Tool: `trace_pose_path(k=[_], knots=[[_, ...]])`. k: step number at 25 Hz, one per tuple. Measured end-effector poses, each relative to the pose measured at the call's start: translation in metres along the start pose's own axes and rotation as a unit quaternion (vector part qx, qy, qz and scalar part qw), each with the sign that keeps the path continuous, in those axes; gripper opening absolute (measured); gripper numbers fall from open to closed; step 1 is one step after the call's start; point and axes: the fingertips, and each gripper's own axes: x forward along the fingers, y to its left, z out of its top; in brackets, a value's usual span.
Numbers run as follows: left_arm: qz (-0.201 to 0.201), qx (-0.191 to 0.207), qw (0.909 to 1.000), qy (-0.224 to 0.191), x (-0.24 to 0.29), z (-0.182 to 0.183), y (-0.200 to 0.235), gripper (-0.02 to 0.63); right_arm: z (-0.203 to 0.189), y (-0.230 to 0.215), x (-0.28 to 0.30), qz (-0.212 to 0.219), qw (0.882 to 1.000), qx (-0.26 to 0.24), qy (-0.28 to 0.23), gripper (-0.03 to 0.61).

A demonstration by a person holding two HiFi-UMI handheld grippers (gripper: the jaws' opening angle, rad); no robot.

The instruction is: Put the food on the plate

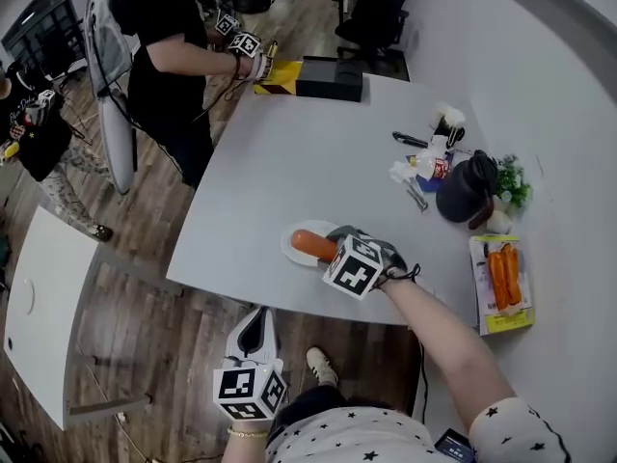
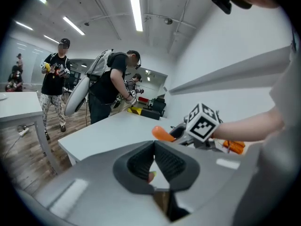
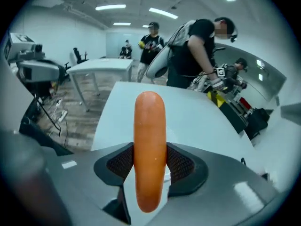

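Holding the sausage (image 3: pixel 150 145) in the right tool (image 1: pixel 333 247), I am seeing its two dark pads pressing on the sausage's sides, spread only as wide as the sausage itself. In the right gripper view, the sausage is standing lengthwise between the jaws, with its rounded far end sticking out well past the tips and its near end hanging below them. From the head view, the sausage is lying over the white plate (image 1: pixel 287 250), which is sitting near the front edge of the grey worktop (image 1: pixel 289 152). I cannot tell whether the sausage is touching the plate or hanging just above it.

I am carrying the left tool (image 1: pixel 255 328) low, off the worktop and close to my body, with the wooden floor (image 1: pixel 145 326) beneath it. Its jaws are meeting at the tips and gripping nothing.

Off to my right, a pack of orange food pieces (image 1: pixel 503 278) is lying on the worktop, well apart from the plate, with a black jug (image 1: pixel 466 189) beyond it. At the far end, another person (image 1: pixel 164 56) is leaning over the worktop beside a black box (image 1: pixel 330 78).
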Motion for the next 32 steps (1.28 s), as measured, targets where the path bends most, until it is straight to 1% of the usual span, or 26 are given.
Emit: trace_pose_path(k=[3,6,8,11,14,16,18,19,20,22,24,25,26,27,28,29,30,32], knots=[[0.005,-0.003,0.9999,0.009,0.006,-0.001,0.007,0.008,-0.006,-0.007,0.037,0.032,0.995,-0.054,0.078,0.212],[0.009,-0.002,0.9999,0.014,0.012,-0.002,0.014,0.008,-0.013,-0.013,0.064,0.057,0.986,-0.076,0.135,0.212],[0.011,0.000,0.9998,0.017,0.015,-0.004,0.016,0.008,-0.017,-0.015,0.075,0.070,0.981,-0.088,0.161,0.212],[0.014,-0.001,0.9996,0.025,0.015,-0.007,0.018,0.008,-0.022,-0.014,0.085,0.087,0.975,-0.101,0.178,0.212],[0.015,-0.006,0.9995,0.029,0.013,-0.009,0.020,0.008,-0.023,-0.013,0.086,0.096,0.976,-0.087,0.172,0.212],[0.014,-0.006,0.9994,0.031,0.013,-0.010,0.020,0.008,-0.023,-0.014,0.085,0.092,0.979,-0.079,0.163,0.213],[0.010,-0.003,0.9995,0.031,0.012,-0.011,0.017,0.008,-0.020,-0.015,0.082,0.080,0.984,-0.071,0.142,0.215],[0.007,-0.002,0.9995,0.031,0.011,-0.011,0.014,0.008,-0.017,-0.014,0.078,0.074,0.987,-0.063,0.125,0.237],[0.005,-0.001,0.9996,0.029,0.010,-0.010,0.012,0.008,-0.012,-0.013,0.072,0.068,0.991,-0.053,0.104,0.260],[0.000,0.001,0.9997,0.026,0.007,-0.010,0.006,0.008,0.000,-0.010,0.054,0.053,0.997,-0.026,0.054,0.272],[-0.005,0.005,0.9997,0.022,0.004,-0.009,0.000,0.008,0.010,-0.003,0.032,0.034,0.999,0.014,-0.002,0.269],[-0.007,0.006,0.9998,0.019,0.002,-0.009,-0.003,0.008,0.015,0.002,0.020,0.024,0.998,0.043,-0.032,0.258],[-0.009,0.007,0.9998,0.016,0.000,-0.008,-0.007,0.008,0.018,0.007,0.007,0.014,0.995,0.079,-0.064,0.240],[-0.011,0.008,0.9998,0.013,-0.003,-0.008,-0.010,0.008,0.021,0.014,-0.007,0.006,0.988,0.120,-0.095,0.209],[-0.013,0.009,0.9998,0.009,-0.006,-0.007,-0.015,0.008,0.021,0.021,-0.021,0.000,0.979,0.163,-0.124,0.178],[-0.014,0.012,0.9998,0.006,-0.009,-0.007,-0.018,0.008,0.021,0.030,-0.035,-0.005,0.967,0.205,-0.153,0.148],[-0.015,0.014,0.9998,0.003,-0.012,-0.007,-0.022,0.008,0.020,0.038,-0.049,-0.010,0.952,0.246,-0.180,0.120],[-0.017,0.017,0.9997,-0.001,-0.020,-0.009,-0.030,0.008,0.012,0.055,-0.075,-0.029,0.921,0.318,-0.226,0.036]])
